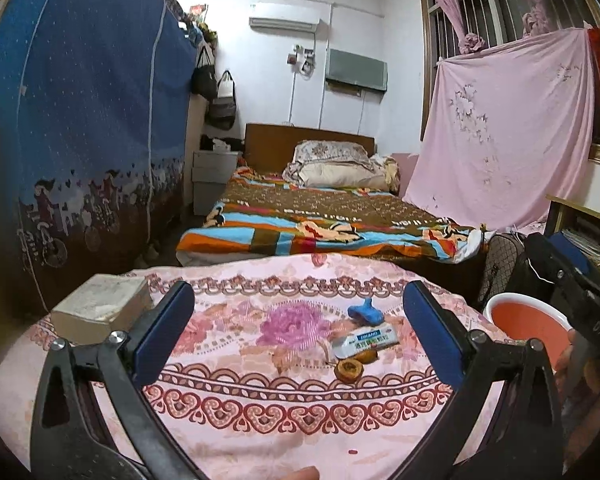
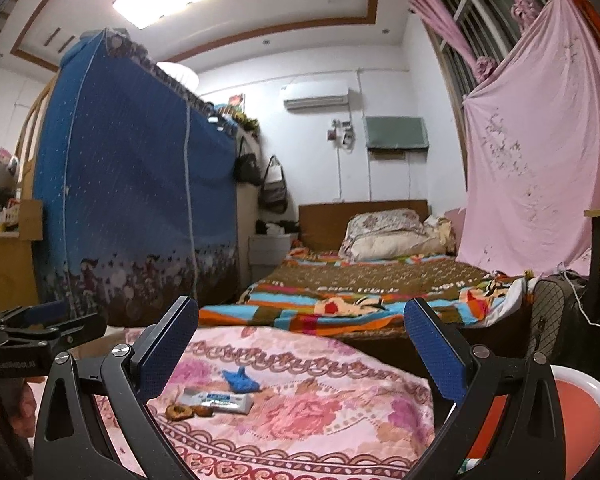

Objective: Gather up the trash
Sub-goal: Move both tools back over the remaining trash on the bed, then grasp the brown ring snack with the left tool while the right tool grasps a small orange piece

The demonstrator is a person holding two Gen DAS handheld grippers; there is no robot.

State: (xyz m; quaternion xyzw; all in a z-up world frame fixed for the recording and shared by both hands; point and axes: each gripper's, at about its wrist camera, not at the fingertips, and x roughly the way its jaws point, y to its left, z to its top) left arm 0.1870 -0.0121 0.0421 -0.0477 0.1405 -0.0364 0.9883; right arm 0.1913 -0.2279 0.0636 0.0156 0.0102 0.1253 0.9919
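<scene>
Trash sat mid-frame on the pink cloth: blue scrap, wrapper, brown peel; left gripper gaped wide, empty; right gripper likewise; red bin waited lower right.

On the cloth-covered table a wrapper lies behind two fruit husks, a crumpled scrap behind it, a book far left, a bin right.
</scene>
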